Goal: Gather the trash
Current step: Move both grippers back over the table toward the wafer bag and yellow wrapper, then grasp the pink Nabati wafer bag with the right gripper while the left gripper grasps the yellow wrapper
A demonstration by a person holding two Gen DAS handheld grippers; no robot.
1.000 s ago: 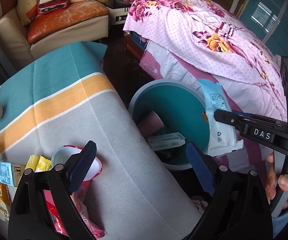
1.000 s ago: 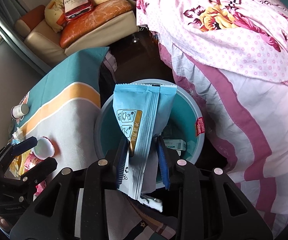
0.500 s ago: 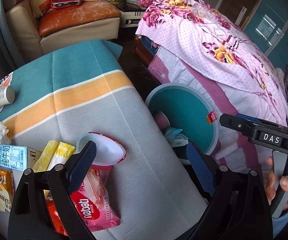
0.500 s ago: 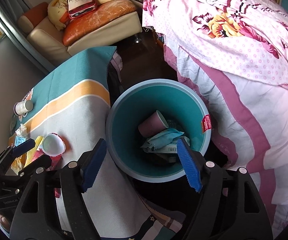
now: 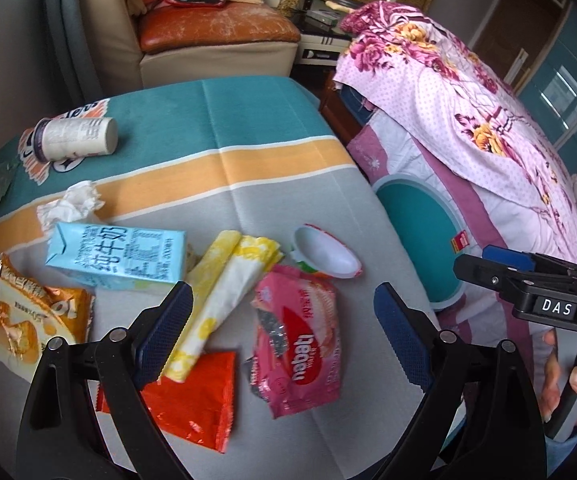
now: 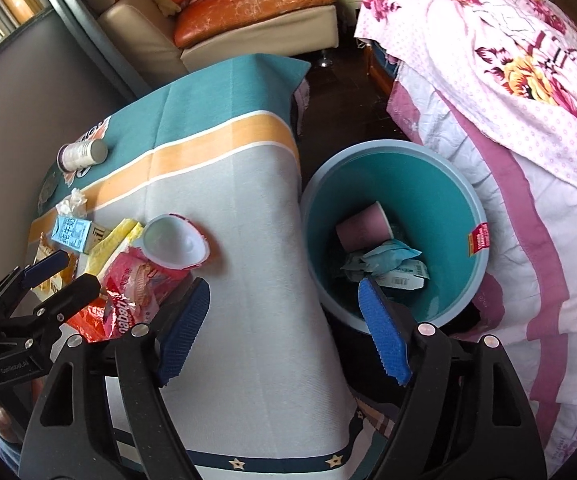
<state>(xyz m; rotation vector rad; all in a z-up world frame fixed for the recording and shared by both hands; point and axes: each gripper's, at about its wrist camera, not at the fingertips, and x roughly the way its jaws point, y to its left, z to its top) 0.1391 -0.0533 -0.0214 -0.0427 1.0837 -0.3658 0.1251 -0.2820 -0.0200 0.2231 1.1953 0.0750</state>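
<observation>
The blue packet is now lying in the bin, the right gripper, just opened, and the left gripper are both gaping empty, probably needing next the pink wrapper on the table.

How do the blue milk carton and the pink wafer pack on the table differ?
The milk carton is a pale blue box that keeps its shape; the wafer pack is a pink, crumpled, torn-open wrapper. The carton lies beside the tissue; the pack lies against the white cup. Both lie on the tablecloth.
</observation>
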